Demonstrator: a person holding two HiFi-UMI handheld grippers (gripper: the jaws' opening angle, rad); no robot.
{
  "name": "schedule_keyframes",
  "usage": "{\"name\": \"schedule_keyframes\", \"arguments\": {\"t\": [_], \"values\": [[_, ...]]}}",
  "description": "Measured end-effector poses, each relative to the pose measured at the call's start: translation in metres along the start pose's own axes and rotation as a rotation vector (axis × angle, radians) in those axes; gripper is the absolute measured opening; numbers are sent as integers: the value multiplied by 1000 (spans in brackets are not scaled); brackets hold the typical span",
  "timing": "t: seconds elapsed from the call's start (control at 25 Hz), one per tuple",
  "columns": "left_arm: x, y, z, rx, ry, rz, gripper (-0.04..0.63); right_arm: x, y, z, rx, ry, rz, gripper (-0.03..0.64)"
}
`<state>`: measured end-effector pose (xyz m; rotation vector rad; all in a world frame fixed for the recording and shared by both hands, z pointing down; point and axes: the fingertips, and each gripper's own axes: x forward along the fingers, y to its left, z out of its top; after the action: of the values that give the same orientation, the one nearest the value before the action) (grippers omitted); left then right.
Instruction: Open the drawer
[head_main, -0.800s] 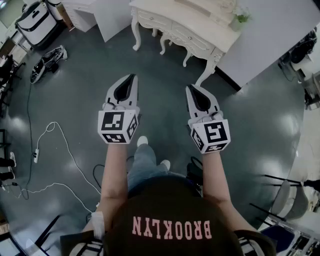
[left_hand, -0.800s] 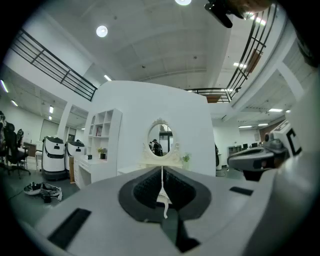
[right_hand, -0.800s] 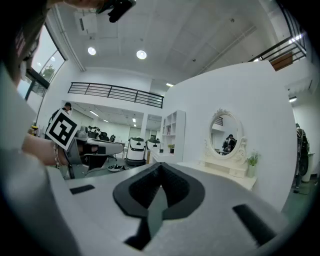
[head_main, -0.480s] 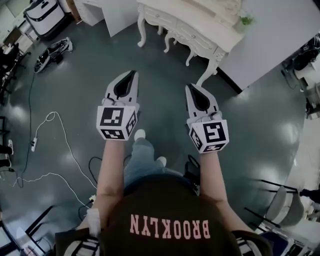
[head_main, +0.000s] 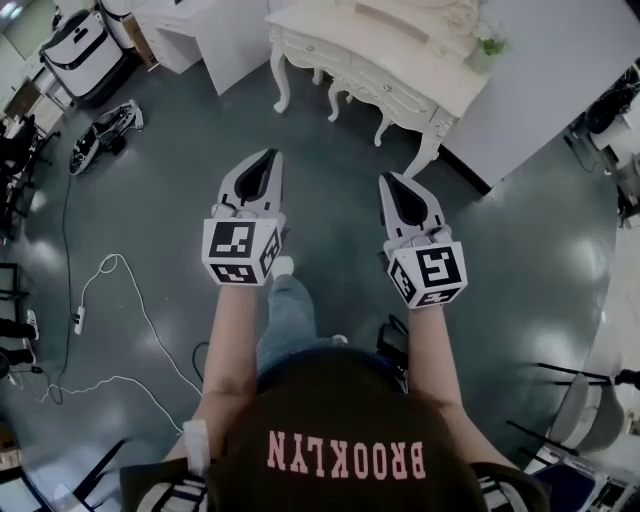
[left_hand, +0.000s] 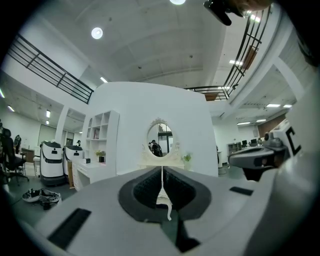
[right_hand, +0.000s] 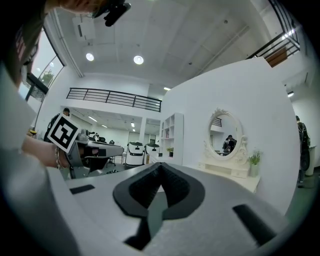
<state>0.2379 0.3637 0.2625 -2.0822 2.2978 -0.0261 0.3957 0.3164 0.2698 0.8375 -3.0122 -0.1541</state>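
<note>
**Step in hand:** approach. I judge the task barely begun: both grippers are held level over bare floor, well short of the furniture, and no drawer is touched.

**Left gripper** (head_main: 271, 156): jaws clenched, pads meeting along a thin seam, nothing between them. Its own view looks straight at the table's mirror (left_hand: 160, 139).

**Right gripper** (head_main: 386, 181): jaws likewise pressed together at the tips and empty. It stands beside the left one, the two apart and roughly parallel.

**Table** (head_main: 352, 28): cream dressing table with carved, curved legs, set against a white partition at the top of the head view, ahead of both grippers. A small plant (head_main: 487, 45) sits at its right end.

**Drawer** (head_main: 386, 84): shallow fronts run along the table's near apron, under the top. All look shut and flush. The pulls are too small for me to make out, so which front is meant I cannot say.

**Next move calls for:** closing the distance to the apron, picking one front, parting one gripper's jaws, settling them round the pull, clamping, then drawing straight back, level with the drawer's run.

**Risk:** a light table may slide with the pull.
</note>
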Motion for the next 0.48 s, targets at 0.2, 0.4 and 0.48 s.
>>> {"name": "schedule_keyframes", "arguments": {"t": [0.2, 0.4, 0.48], "values": [[51, 55, 0, 7, -10, 2, 11, 71, -11, -4, 1, 17, -21, -3], [105, 120, -3, -40, -15, 8, 11, 148, -21, 4, -13, 21, -51, -3], [127, 141, -6, -45, -9, -4, 11, 179, -26, 5, -14, 25, -61, -5]]}}
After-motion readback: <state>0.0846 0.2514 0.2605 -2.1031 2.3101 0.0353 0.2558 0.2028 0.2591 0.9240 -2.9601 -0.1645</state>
